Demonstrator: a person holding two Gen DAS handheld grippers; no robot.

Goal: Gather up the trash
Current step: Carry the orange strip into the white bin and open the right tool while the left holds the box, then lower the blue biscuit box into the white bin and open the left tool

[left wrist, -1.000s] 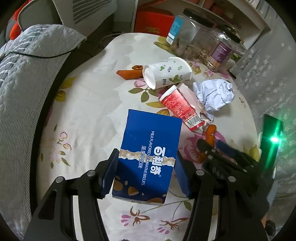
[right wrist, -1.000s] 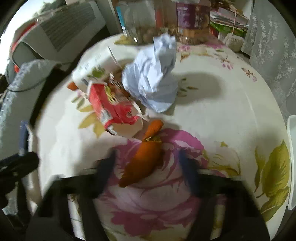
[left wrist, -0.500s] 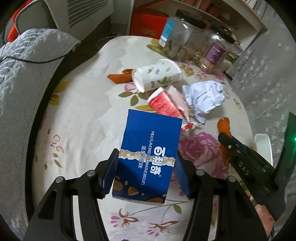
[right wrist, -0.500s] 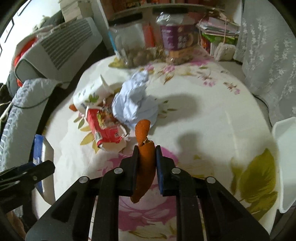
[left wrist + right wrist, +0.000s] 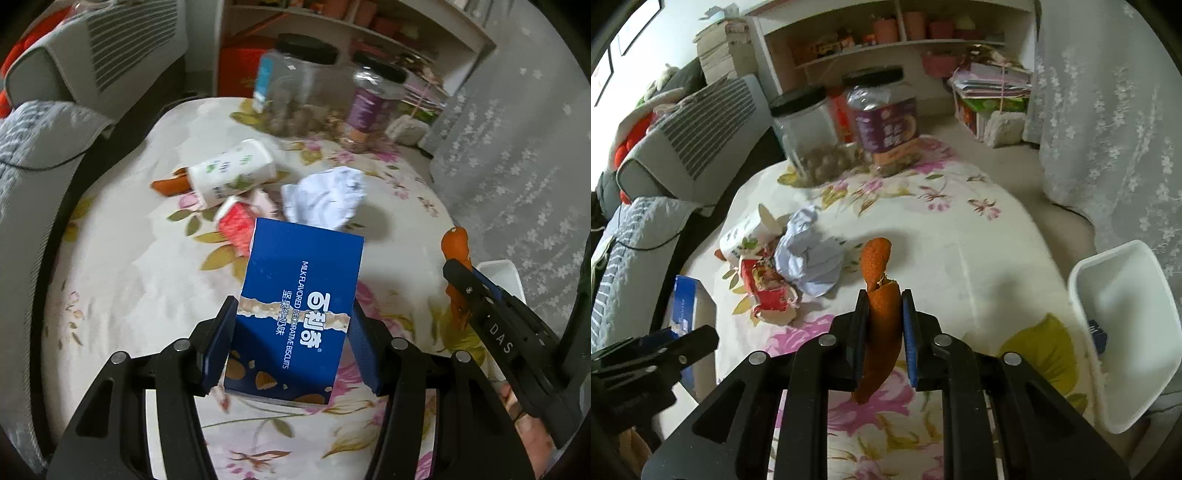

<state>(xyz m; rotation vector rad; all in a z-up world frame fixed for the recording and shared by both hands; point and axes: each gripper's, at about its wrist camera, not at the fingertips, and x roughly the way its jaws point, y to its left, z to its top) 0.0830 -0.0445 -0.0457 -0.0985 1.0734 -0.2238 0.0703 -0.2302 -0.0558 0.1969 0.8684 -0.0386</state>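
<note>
Left wrist view
Left gripper (image 5: 293, 328): its jaws pinch the blue biscuit box (image 5: 299, 314) by its two long sides; the box is lifted clear of the table (image 5: 122, 280) and fills the gap between the jaws.
Beyond the jaws: a crumpled white paper (image 5: 325, 199) just past the box's far edge; to its left a red-and-white wrapper (image 5: 240, 225), partly hidden by the box.
Further out, left of the jaws' line: a paper cup (image 5: 232, 173) lying on its side, with a piece of orange peel (image 5: 170, 184) touching its far end.
Far edge of the table: two clear jars (image 5: 295, 92) with black lids, blurred.
Right of the jaws: the right gripper (image 5: 458, 271) seen from the side, an orange peel strip (image 5: 455, 242) sticking out past its tips; behind it a white bin (image 5: 506, 273).

Right wrist view
Right gripper (image 5: 884, 317): jaws pressed together on the orange peel strip (image 5: 881, 295), which stands up past the tips and hangs down behind them, off the table.
Ahead and left of the jaws: the crumpled white paper (image 5: 809, 254), the red-and-white wrapper (image 5: 768, 288) and the paper cup (image 5: 750, 232), bunched together on the flowered cloth.
Far left of the jaws: the left gripper (image 5: 661, 347) with the blue biscuit box (image 5: 683, 306) in it.
Right of the jaws: the white bin (image 5: 1123, 295) at the table's edge, something blue inside that is too hidden to name.
</note>
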